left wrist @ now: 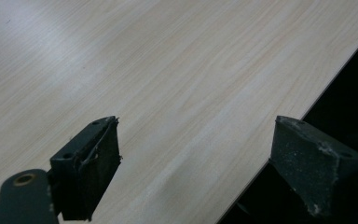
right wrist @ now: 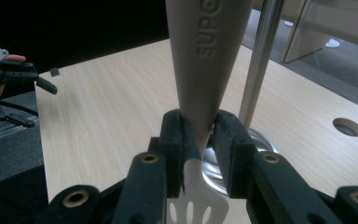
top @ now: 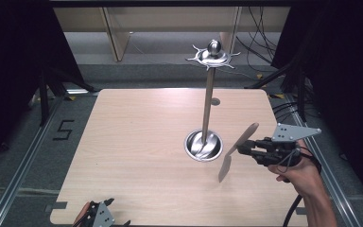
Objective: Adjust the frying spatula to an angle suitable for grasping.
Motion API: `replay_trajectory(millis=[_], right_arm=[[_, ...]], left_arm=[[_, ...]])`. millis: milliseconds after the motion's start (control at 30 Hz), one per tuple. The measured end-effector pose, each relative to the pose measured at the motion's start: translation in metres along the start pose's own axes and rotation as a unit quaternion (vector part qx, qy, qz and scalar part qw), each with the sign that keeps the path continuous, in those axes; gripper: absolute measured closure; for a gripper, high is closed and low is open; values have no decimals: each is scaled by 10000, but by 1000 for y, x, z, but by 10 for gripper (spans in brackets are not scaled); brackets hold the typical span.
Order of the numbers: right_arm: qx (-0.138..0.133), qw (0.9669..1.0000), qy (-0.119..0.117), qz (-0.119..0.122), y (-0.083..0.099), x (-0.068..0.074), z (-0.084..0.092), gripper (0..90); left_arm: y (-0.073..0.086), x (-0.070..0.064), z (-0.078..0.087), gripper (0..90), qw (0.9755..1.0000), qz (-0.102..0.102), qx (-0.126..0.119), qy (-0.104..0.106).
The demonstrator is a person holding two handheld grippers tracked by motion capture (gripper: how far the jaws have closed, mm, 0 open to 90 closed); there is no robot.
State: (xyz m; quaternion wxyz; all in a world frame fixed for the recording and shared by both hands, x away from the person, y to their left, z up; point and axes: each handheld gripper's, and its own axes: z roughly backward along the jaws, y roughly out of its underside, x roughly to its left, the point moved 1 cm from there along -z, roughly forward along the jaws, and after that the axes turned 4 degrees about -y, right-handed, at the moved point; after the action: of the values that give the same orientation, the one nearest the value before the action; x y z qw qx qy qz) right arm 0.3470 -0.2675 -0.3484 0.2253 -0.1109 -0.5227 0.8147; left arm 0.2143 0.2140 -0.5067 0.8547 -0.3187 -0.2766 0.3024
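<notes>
A slotted spatula (top: 226,166) with a beige handle (right wrist: 207,56) hangs tilted in the air, handle up and away, white slotted blade down. My right gripper (top: 243,147) is shut on its neck, just right of the metal utensil stand (top: 208,101). The stand has a round dish base (top: 203,145) and a hook ring at the top (top: 212,55). In the right gripper view the pole (right wrist: 261,56) rises just behind the right gripper (right wrist: 200,133). My left gripper (top: 99,215) sits at the table's near left edge, open (left wrist: 196,154), nothing between its jaws.
The wooden table (top: 137,142) has a small round hole (top: 215,101) behind the stand, also visible as the hole (right wrist: 347,127) in the right gripper view. Dark floor, rails and cables surround the table. The table edge (left wrist: 279,140) runs under the left gripper's right jaw.
</notes>
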Motion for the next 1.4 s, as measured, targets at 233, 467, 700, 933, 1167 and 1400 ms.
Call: replay_trajectory(millis=[233, 467, 700, 933, 1167, 1400], right_arm=[[-92, 9999, 71, 40, -7, -3, -1, 744], [-103, 9999, 10, 56, -19, -6, -4, 744], [-157, 9998, -14, 141, -39, -10, -9, 744], [-301, 9992, 17, 254, -58, -14, -8, 745], [-191, 9997, 13, 162, -73, -22, -11, 744], [-141, 9998, 24, 144, -81, -29, -14, 745]], left_arm=[[0, -2, -3, 150, 9996, 224, -148, -35], [1, 0, -1, 149, 10000, 57, 7, 25], [1, 0, -1, 150, 10000, 82, -17, 23], [0, -3, -3, 149, 9996, 228, -138, -20], [0, -3, -3, 150, 9996, 246, -135, -8], [0, -1, -1, 150, 10000, 32, 19, 64]])
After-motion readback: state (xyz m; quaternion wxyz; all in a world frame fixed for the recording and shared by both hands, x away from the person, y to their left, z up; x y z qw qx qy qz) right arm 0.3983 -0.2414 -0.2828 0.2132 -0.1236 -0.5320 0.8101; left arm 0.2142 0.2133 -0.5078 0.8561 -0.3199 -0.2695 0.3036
